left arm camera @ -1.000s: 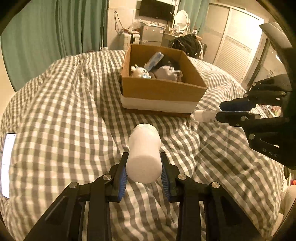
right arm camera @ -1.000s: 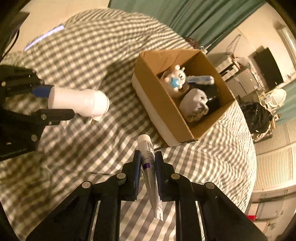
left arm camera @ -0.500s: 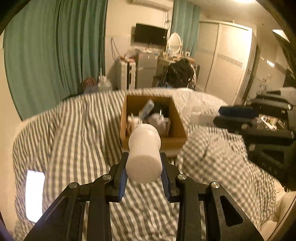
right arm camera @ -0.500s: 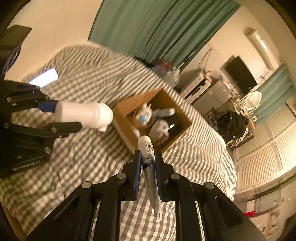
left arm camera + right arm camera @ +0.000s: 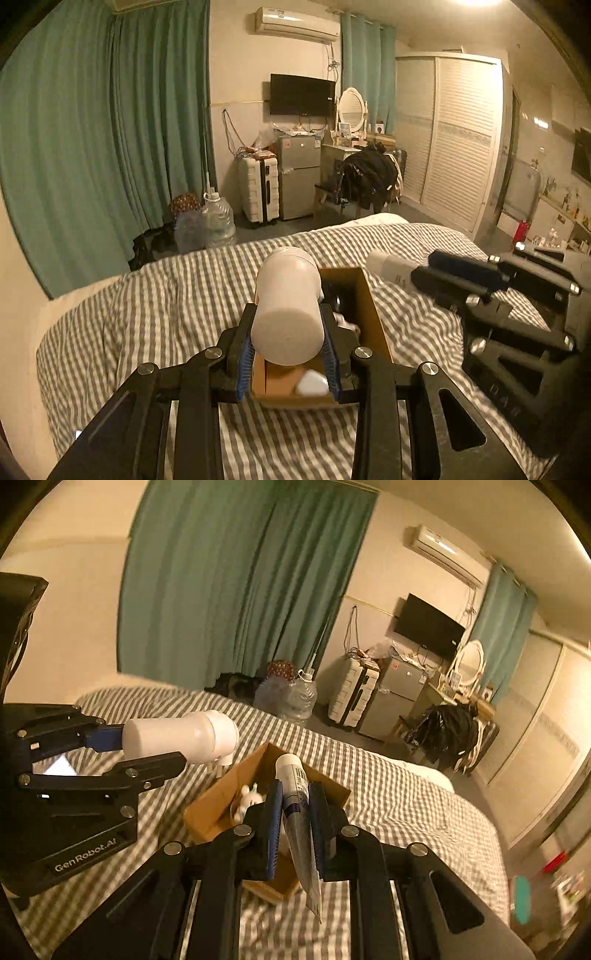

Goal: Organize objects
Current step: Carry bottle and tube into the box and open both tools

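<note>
White plastic bottle (image 5: 286,308) is clamped side-on between the blue pads (image 5: 244,363) of the left gripper (image 5: 287,356), flat base toward the camera, cap end pointing away. It sits in the air above the near end of the cardboard box (image 5: 364,314), not touching it.

Right gripper (image 5: 294,825) is closed on a tube (image 5: 297,812): white cap up and forward, crimped flat end hanging down below the fingers. Tube is also held over the cardboard box (image 5: 218,805), clear of its rim.

Box rests on the grey-checked bedspread (image 5: 177,295), open top. Inside it, seen from the right wrist view, a small white figurine (image 5: 245,801) near the left wall; other contents are hidden behind the grippers. From the left wrist view a pale rounded item (image 5: 313,382) shows at the box's near wall, too blurred to identify.

Both grippers are side by side over the box, left one slightly left of it, right one to its right, apart from each other. Beyond the box, green curtains (image 5: 110,129).
</note>
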The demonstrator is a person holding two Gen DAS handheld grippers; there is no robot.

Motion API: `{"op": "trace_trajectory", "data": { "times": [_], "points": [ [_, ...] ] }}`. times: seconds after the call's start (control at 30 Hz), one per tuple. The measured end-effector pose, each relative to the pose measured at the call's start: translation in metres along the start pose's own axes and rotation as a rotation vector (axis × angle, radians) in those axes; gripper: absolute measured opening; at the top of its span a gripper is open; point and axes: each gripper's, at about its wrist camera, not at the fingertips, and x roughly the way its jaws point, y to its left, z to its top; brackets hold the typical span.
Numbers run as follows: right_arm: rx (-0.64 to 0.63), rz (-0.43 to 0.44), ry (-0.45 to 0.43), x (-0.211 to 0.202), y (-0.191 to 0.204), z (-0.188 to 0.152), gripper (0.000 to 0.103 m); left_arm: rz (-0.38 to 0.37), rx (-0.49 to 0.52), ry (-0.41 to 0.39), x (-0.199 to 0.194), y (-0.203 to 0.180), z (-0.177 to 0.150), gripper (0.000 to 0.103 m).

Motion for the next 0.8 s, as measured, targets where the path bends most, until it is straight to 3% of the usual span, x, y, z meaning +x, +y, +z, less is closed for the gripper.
{"op": "trace_trajectory", "data": {
  "times": [0.17,0.37,0.8],
  "points": [
    [0.031,0.025,0.007,0.046,-0.014,0.008,0.014,-0.001,0.003,0.014,0.051,0.001,0.02,0.032],
    [0.124,0.069,0.017,0.103,-0.04,0.011,0.013,0.021,0.006,0.068,0.112,0.005,0.02,0.032],
    [0.185,0.121,0.087,0.199,-0.06,-0.03,0.013,-0.001,0.01,0.182,0.198,0.001,-0.023,0.032]
  ]
}}
